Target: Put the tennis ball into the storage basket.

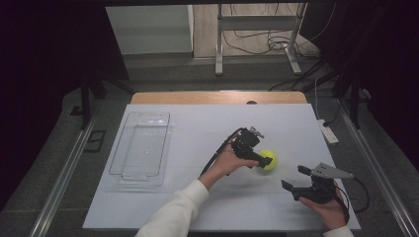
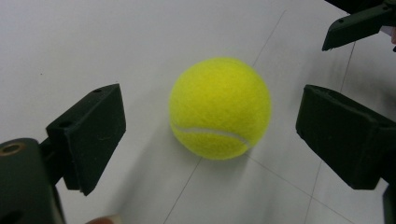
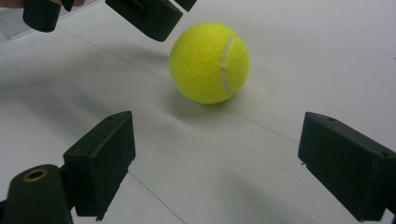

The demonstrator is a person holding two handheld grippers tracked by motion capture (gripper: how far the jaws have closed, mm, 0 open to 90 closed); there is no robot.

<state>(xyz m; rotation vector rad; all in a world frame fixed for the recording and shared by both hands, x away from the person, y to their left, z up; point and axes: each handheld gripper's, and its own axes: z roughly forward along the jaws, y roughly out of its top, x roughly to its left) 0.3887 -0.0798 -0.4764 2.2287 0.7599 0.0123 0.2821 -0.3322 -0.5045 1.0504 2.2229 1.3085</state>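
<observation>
Plainly, the tennis ball (image 2: 219, 108) is a light, springy thing with a fuzzy felt skin, so it gives a little under pressure and offers decent grip, but being round it will likely roll off at the first nudge from one side. It sits on the white counter (image 1: 207, 128), right of centre, free of both tools.

Your left tool (image 1: 262, 161) hovers just over it with its jaws spread wide; in the left gripper view the ball lies between the two pads with clear air on either side, touching neither. Take it across the middle, at its widest girth, and bring both pads in together (a pinch high on the dome would probably squirt it out). A moderate squeeze should do, since the felt holds well.

Your right tool (image 1: 295, 180) waits near the front edge of the counter, well to the right of the ball, its jaws also spread and with nothing between them; its camera looks at the ball from a little way off.

Far to the left lies a clear plastic tray (image 1: 141, 148), empty as far as you can see, well apart from the ball.
</observation>
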